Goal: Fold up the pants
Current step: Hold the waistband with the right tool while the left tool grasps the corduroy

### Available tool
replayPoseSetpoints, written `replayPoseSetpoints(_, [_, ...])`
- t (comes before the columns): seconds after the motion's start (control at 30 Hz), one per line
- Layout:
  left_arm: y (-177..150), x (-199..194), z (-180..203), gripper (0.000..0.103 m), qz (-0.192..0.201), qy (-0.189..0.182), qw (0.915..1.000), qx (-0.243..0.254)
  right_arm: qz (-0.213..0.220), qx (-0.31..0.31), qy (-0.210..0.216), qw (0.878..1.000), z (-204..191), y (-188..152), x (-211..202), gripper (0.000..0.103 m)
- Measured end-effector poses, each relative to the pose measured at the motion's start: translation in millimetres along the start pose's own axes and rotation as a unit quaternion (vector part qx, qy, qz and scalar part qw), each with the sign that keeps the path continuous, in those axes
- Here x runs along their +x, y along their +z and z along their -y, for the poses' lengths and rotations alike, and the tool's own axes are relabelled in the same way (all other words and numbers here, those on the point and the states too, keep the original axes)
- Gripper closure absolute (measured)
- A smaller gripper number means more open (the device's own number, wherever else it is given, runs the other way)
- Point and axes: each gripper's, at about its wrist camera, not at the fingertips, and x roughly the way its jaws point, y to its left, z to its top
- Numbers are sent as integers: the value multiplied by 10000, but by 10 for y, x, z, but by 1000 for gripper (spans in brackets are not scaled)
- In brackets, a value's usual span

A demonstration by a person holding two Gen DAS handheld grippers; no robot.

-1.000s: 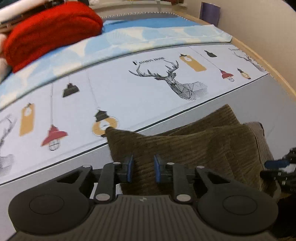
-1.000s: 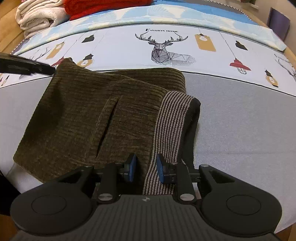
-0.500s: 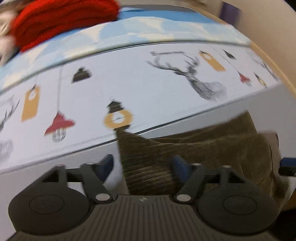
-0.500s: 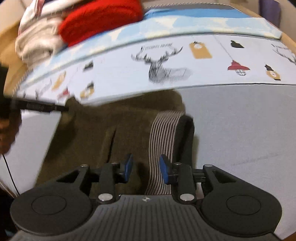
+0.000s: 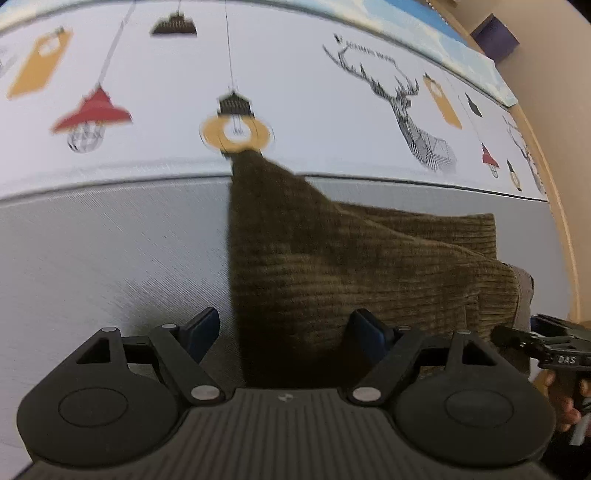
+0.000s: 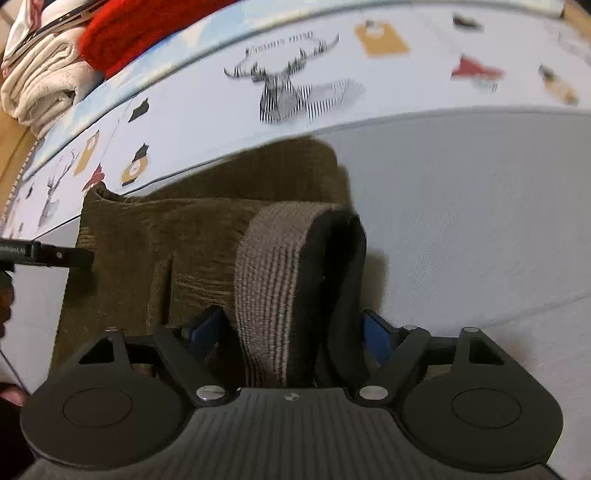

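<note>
Between opening claws [image 5: 284, 328], folded pants [image 5: 351, 258]

The pants [image 5: 369, 266] lie folded on the bed [image 5: 110, 251], their far corner reaching onto the printed sheet [image 5: 314, 110] behind. The left gripper [image 5: 286, 328] straddles their left edge; the right gripper [image 6: 291, 328] straddles the waistband [image 6: 273, 280] at their right end. Folded towels [image 6: 40, 81] and a blanket [image 6: 147, 29] sit at the bed's far left.
</note>
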Motion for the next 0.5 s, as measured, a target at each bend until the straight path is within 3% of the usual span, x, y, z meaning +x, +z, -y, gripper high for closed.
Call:
replayPoseSetpoints(0.07, [9, 73, -24, 19, -63, -132, 9998, -116, -59, 155, 95, 9998, 63, -1, 52, 12])
replayPoseSetpoints(0.17, [29, 193, -54, 19, -124, -299, 9991, -277, -159, 434, 351, 9983, 185, -3, 105, 12])
replayPoseSetpoints(0.37, [45, 268, 62, 15, -26, -165, 9998, -146, -12, 349, 420, 9985, 169, -15, 113, 18])
replayPoseSetpoints(0.47, [36, 237, 120, 26, 73, -76, 9999, -69, 95, 233, 417, 9988, 134, -34, 90, 31])
replayPoseSetpoints(0.5, [32, 220, 135, 34, 111, -33, 9999, 3, 139, 165, 438, 9988, 125, -39, 69, 34])
